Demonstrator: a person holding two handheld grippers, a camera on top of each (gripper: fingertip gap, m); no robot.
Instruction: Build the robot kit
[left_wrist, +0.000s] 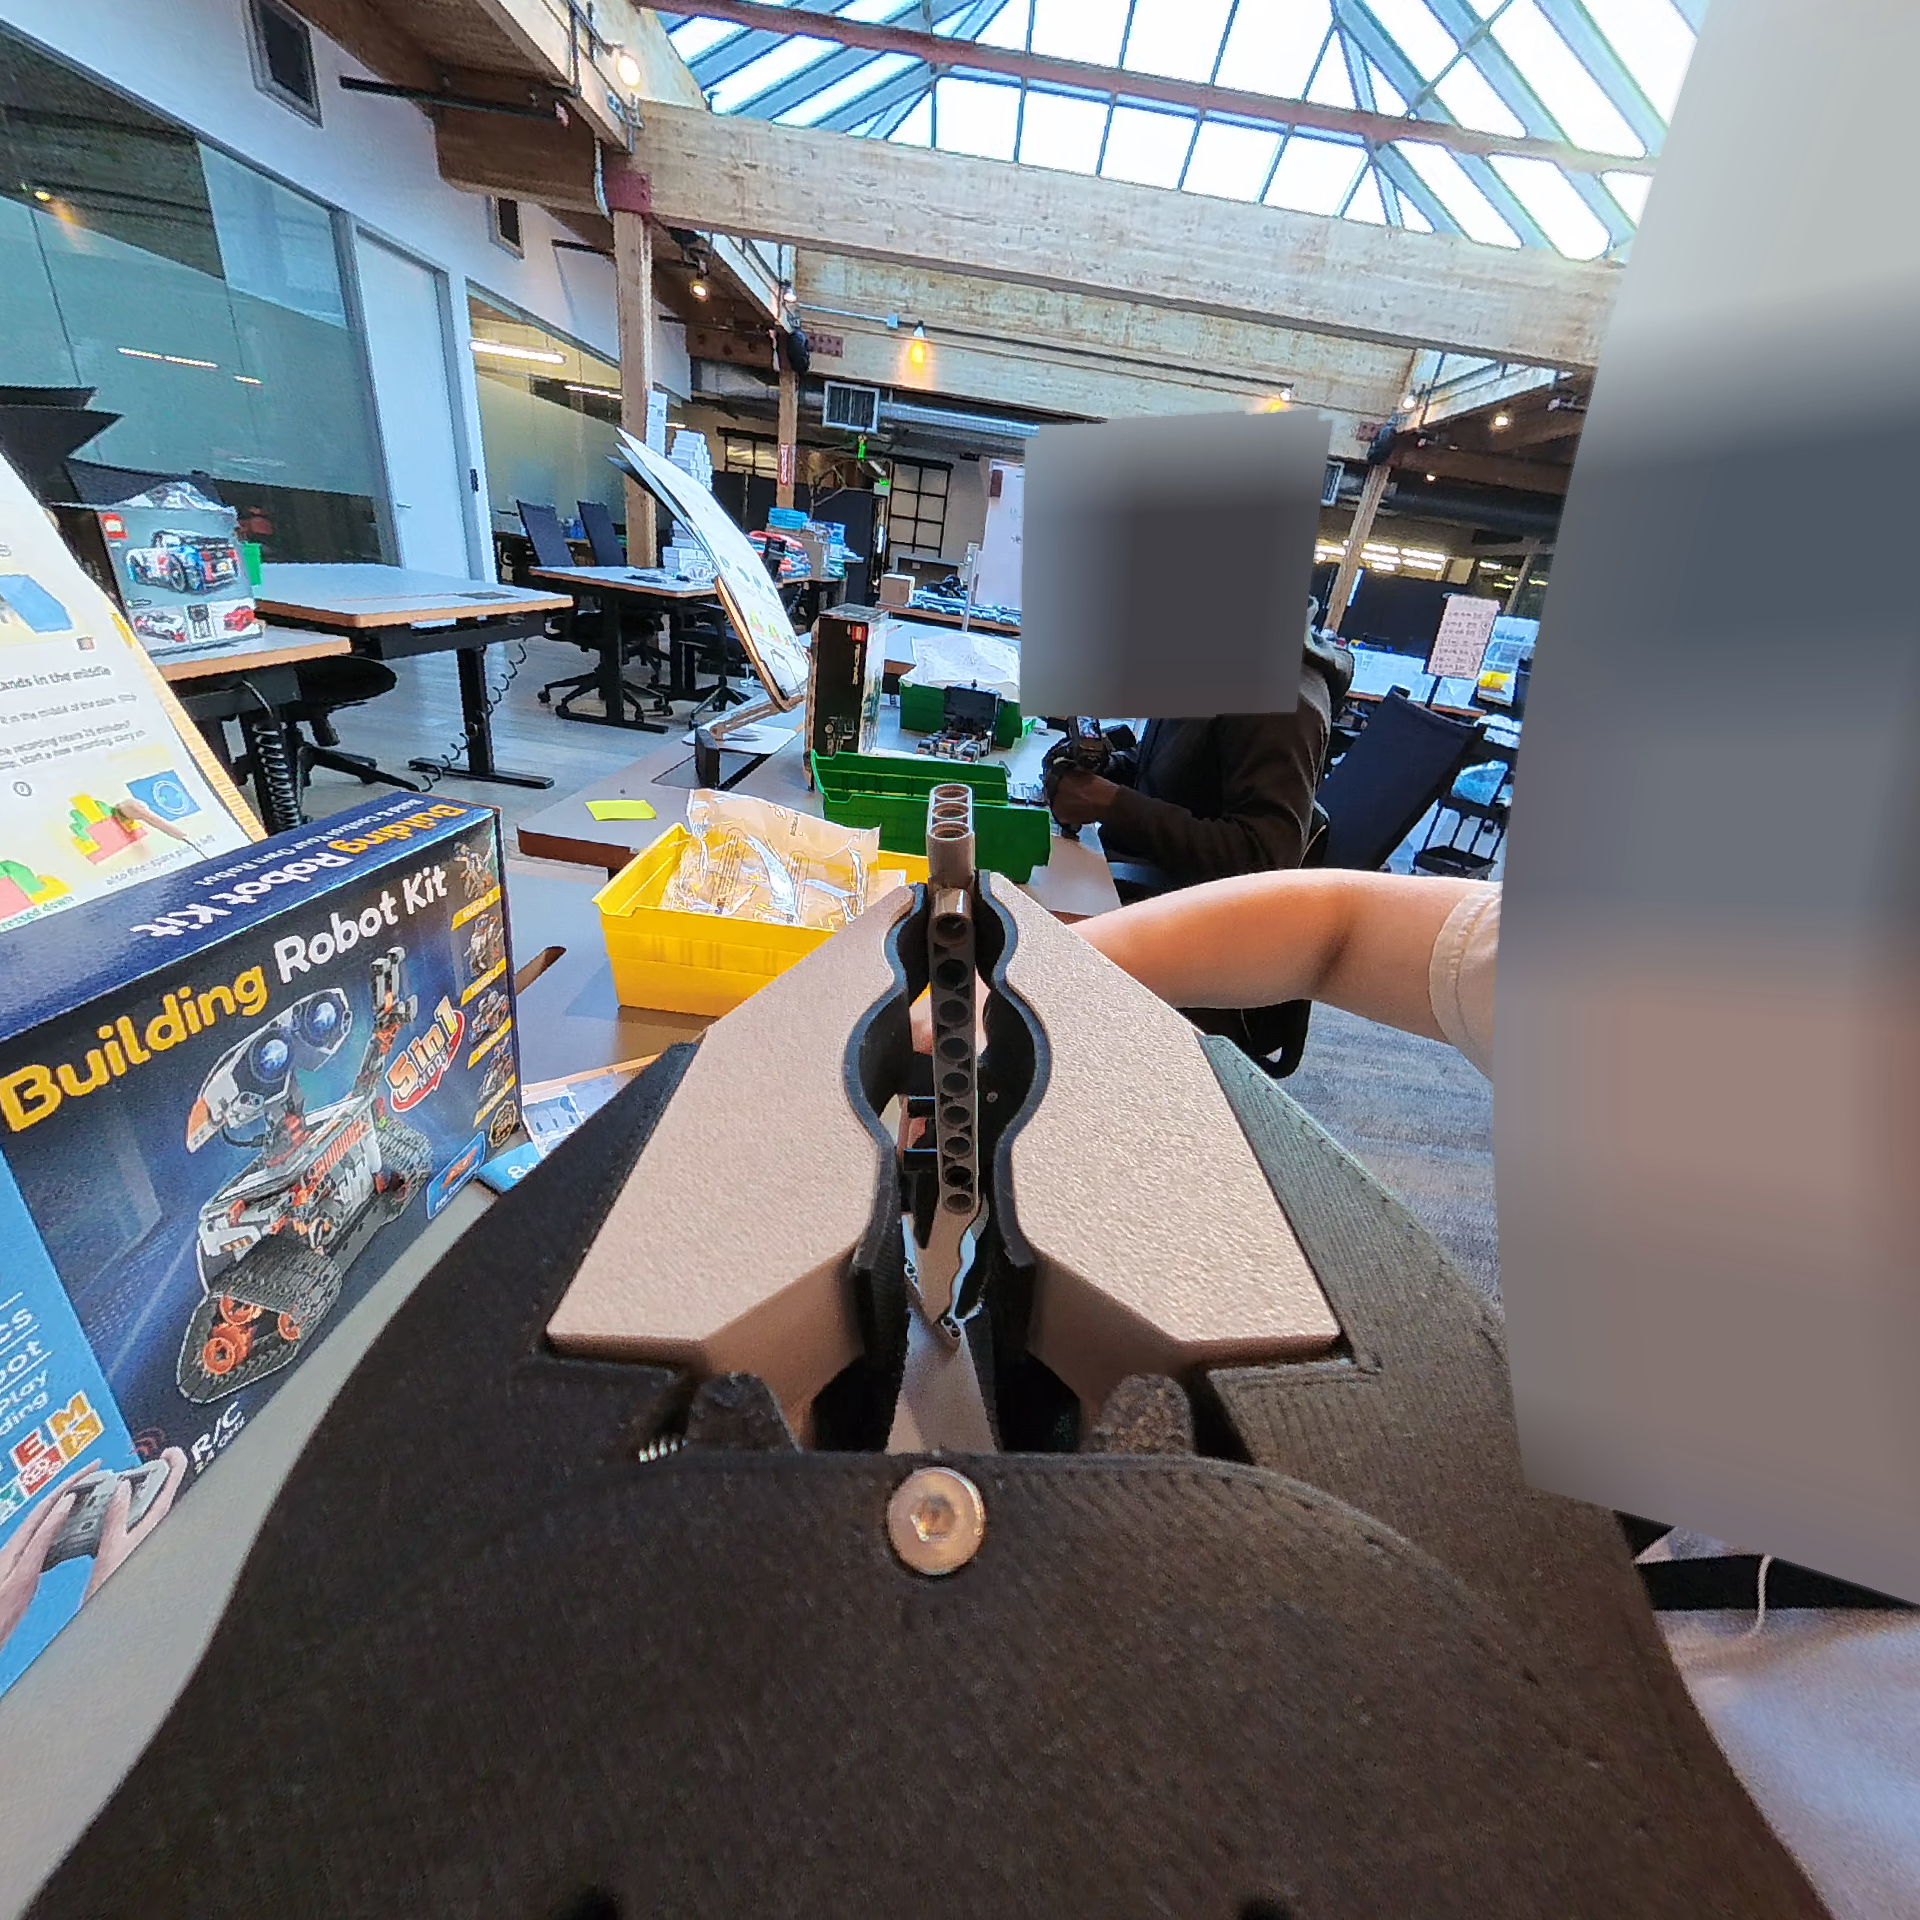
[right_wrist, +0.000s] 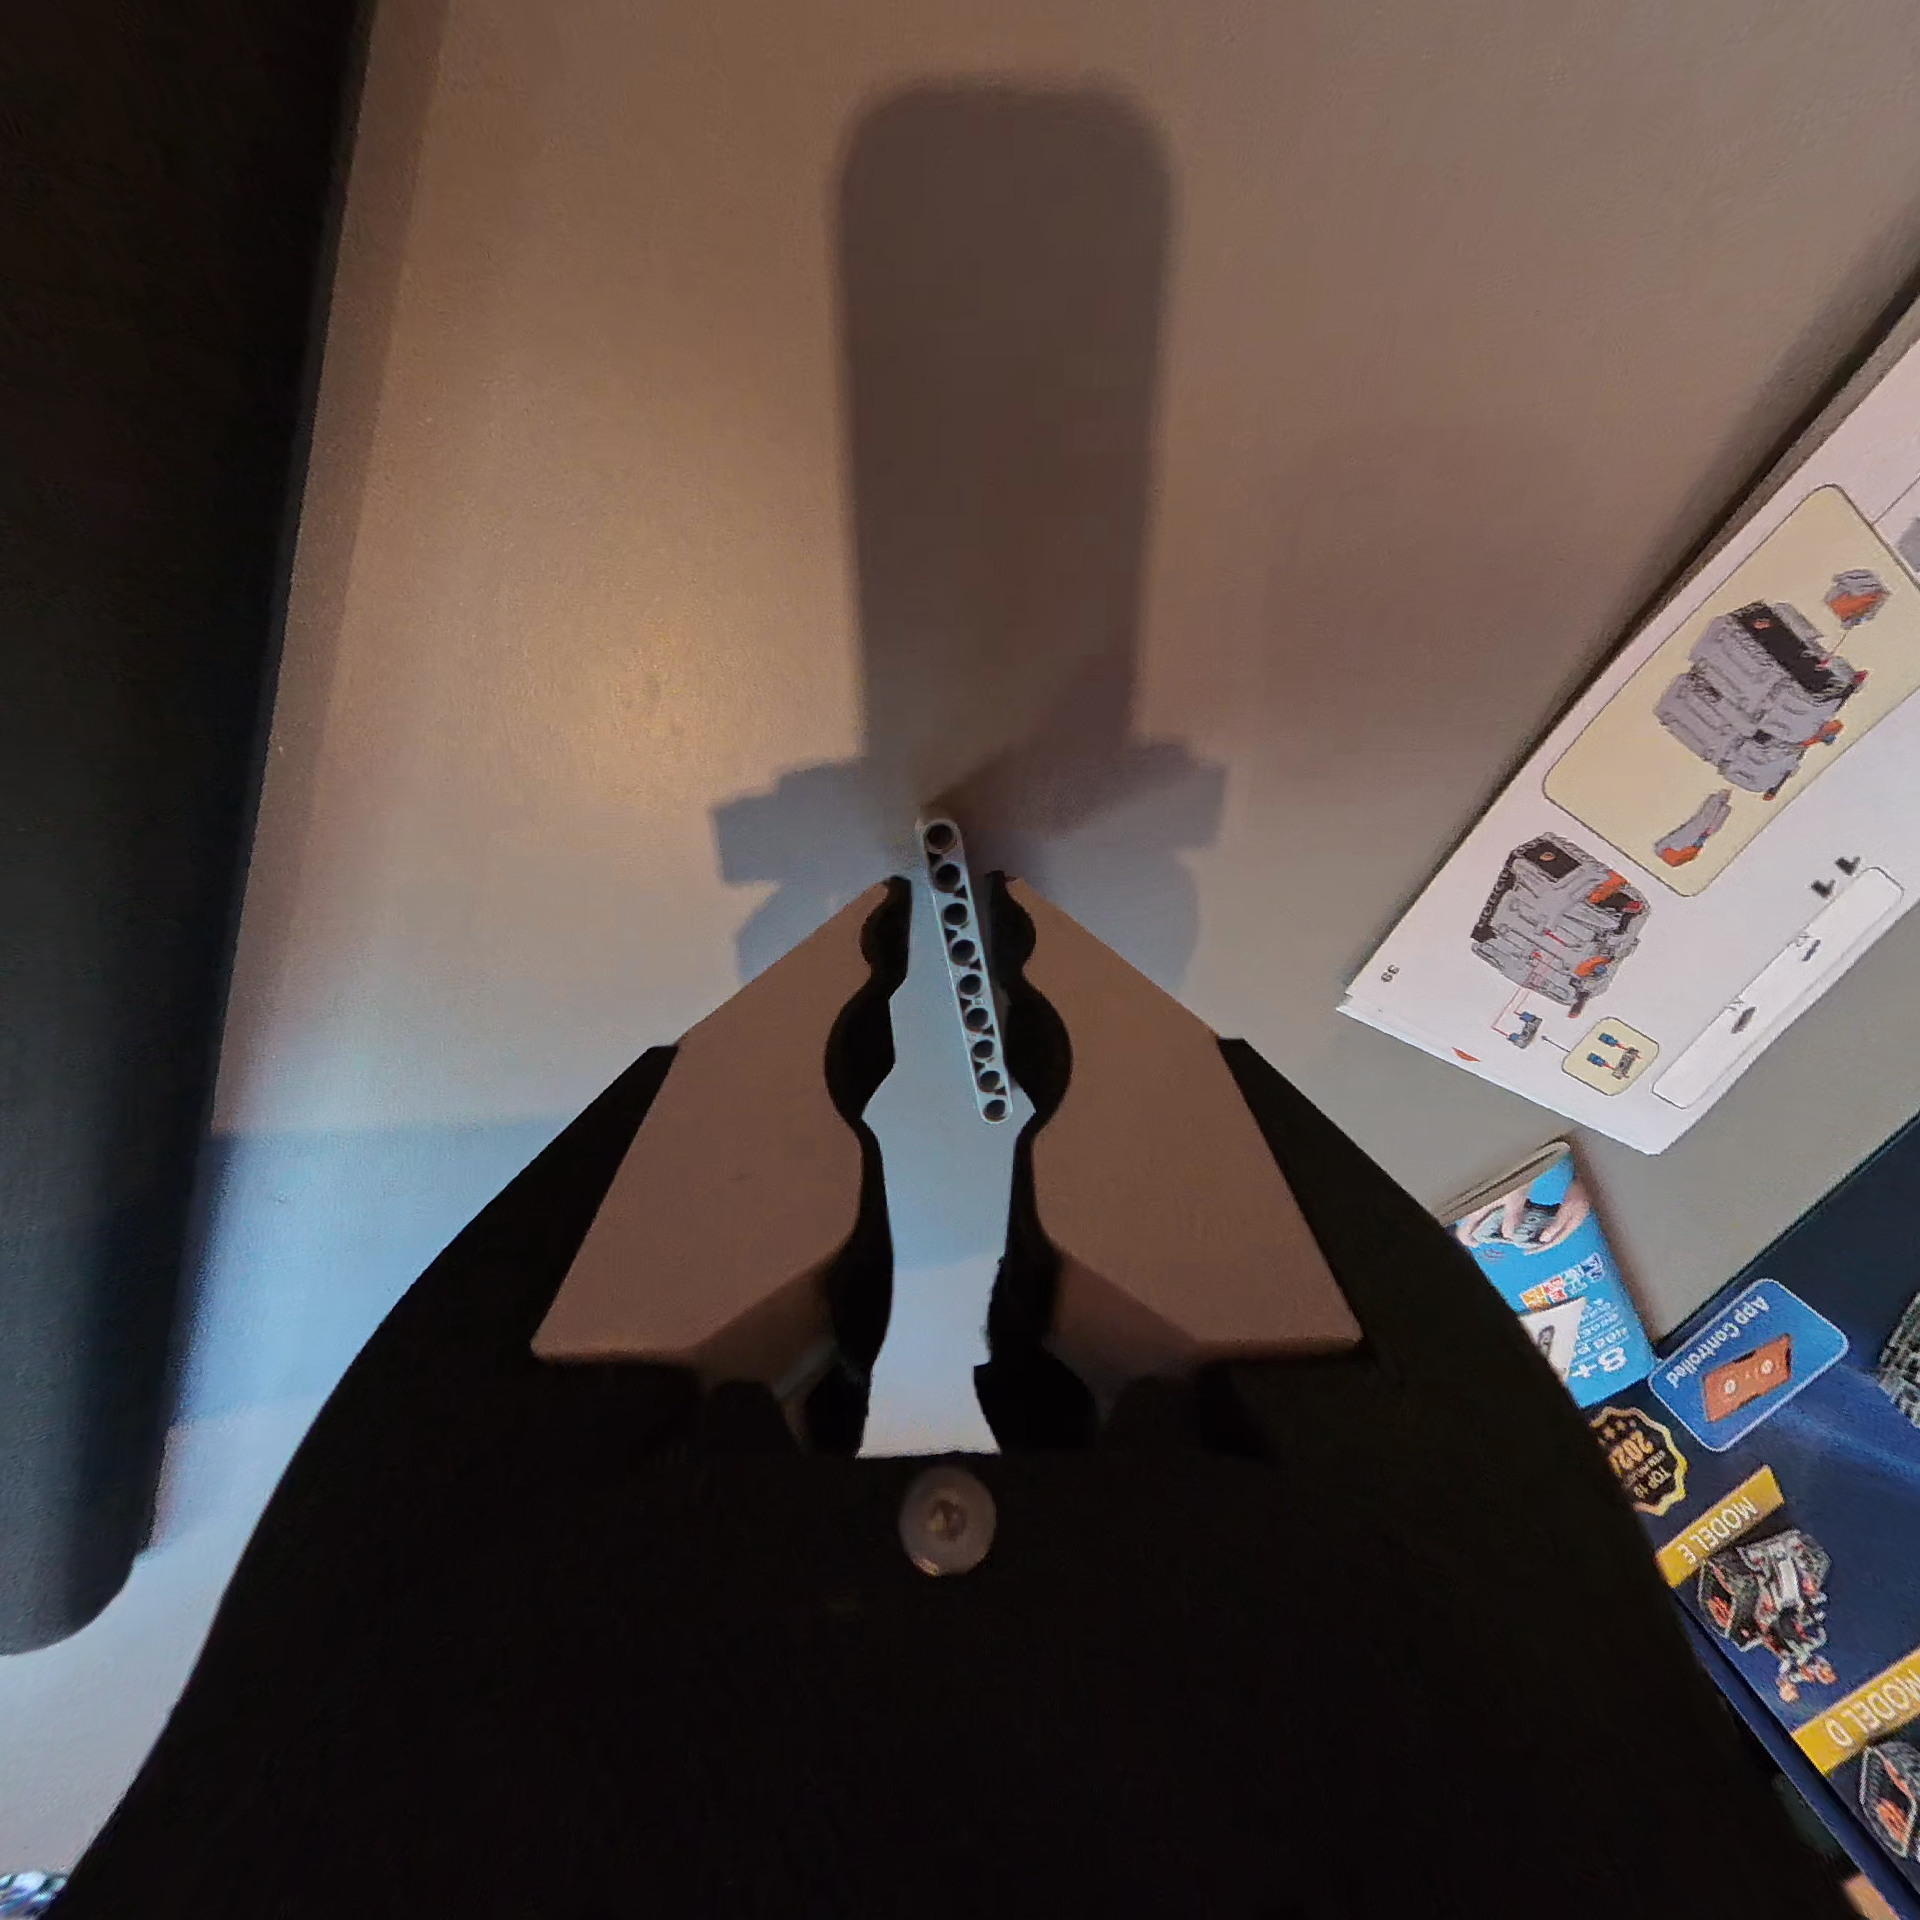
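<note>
The left hand-held gripper (left_wrist: 951, 914) is clenched on a dark grey perforated beam (left_wrist: 954, 1049), which runs lengthwise between its tan fingers (left_wrist: 769, 1122); a lighter grey piece (left_wrist: 948, 826) with round holes pokes out past the tips. It is raised above the desk (left_wrist: 561, 997). Just beyond it sits a yellow bin (left_wrist: 675, 951) holding clear plastic bags (left_wrist: 774, 857), with green bins (left_wrist: 914, 795) behind. To the left stands a blue robot kit box (left_wrist: 260, 1081). A bare forearm (left_wrist: 1278, 940) reaches in from the right.

The right hand-held gripper (right_wrist: 948, 883) points down at the desk (right_wrist: 571, 623) and grasps a light grey perforated beam (right_wrist: 966, 977) that lies against its right finger, the tip jutting past the fingertips. An open instruction booklet (right_wrist: 1662, 810) lies off to the right, with the kit box (right_wrist: 1787, 1507) nearer the lower corner.
</note>
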